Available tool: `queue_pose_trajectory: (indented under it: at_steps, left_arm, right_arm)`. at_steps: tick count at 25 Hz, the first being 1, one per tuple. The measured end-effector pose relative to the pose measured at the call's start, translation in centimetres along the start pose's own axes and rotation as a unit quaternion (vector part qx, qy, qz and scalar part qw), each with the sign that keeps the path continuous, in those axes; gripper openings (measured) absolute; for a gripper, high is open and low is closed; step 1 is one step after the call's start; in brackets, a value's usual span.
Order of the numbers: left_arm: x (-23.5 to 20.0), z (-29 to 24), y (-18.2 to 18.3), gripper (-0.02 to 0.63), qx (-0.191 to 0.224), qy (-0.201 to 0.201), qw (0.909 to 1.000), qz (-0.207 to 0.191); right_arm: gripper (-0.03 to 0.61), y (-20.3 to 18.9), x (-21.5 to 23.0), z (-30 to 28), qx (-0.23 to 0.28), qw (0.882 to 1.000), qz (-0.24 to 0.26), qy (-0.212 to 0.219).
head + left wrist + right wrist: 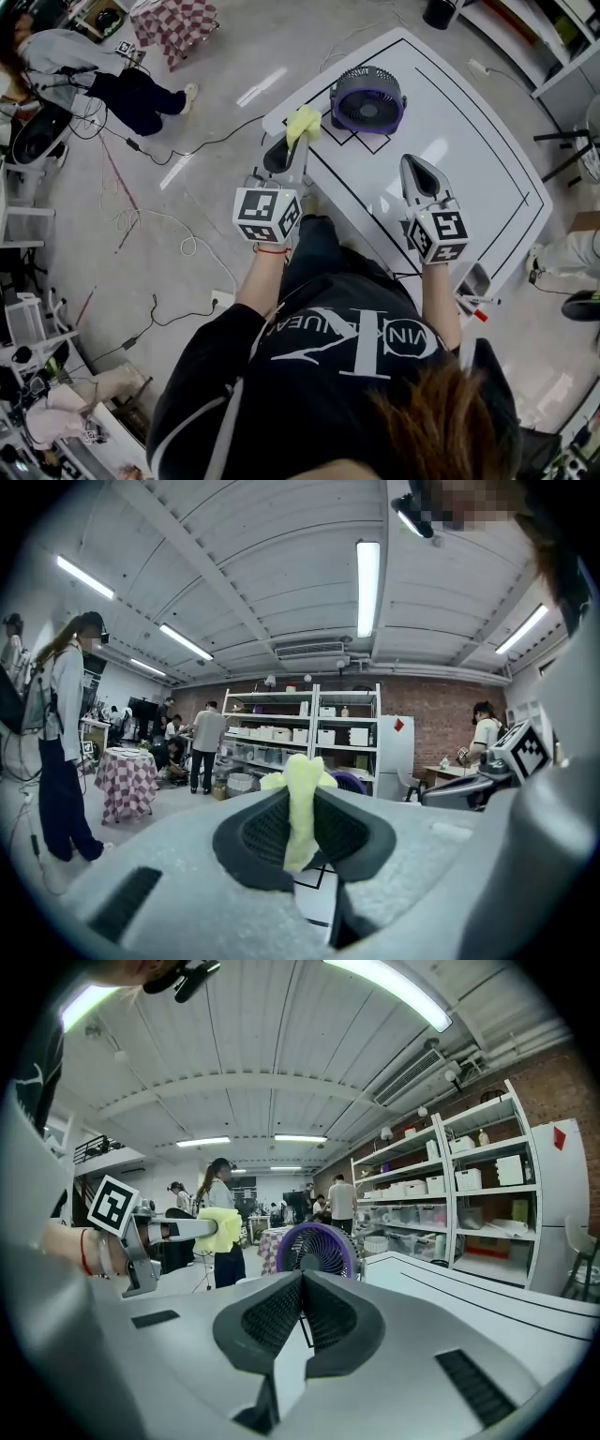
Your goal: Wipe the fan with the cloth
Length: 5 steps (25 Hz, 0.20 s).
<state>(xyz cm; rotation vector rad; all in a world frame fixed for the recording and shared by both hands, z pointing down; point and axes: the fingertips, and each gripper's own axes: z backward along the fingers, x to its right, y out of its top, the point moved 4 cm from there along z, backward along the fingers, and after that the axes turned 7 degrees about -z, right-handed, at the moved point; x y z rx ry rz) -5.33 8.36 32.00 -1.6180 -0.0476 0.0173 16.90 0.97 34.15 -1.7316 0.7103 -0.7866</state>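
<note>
White desk (469, 159) with black lines taped on it, a busy workshop floor with cables all round. I have my left hand-held gripper (284, 153) clamped on the yellow cloth (304, 122). The left gripper view shows a fold pinched between the pads, with a loose bunch sticking out past the tips. My right hand-held gripper (300, 1316) has its jaws together with nothing in them, and it hangs over the near part of the desk, well apart from the left one.

Beyond the cloth stands the fan (367, 98), purple-rimmed with a dark grille, upright on a marked square towards the far end of the desk. The cloth is near its left side and, as far as I can tell, not touching it yet.

I judge the cloth soft, light and limp, so the free bunch should do the wiping while the pinched fold stays put. The fan looks like light plastic and could slide or tip under pressure. I would steady it by the rim or base, not the thin grille bars.
</note>
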Motion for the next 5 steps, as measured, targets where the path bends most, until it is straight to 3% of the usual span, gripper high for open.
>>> queue_pose_trajectory:
  at_steps: [5]
  left_arm:
    - [0.34, -0.30, 0.02, 0.054, -0.001, -0.002, 1.0000, -0.002]
  right_arm:
    - [-0.002, -0.26, 0.19, 0.09, -0.002, 1.000, 0.000, 0.001]
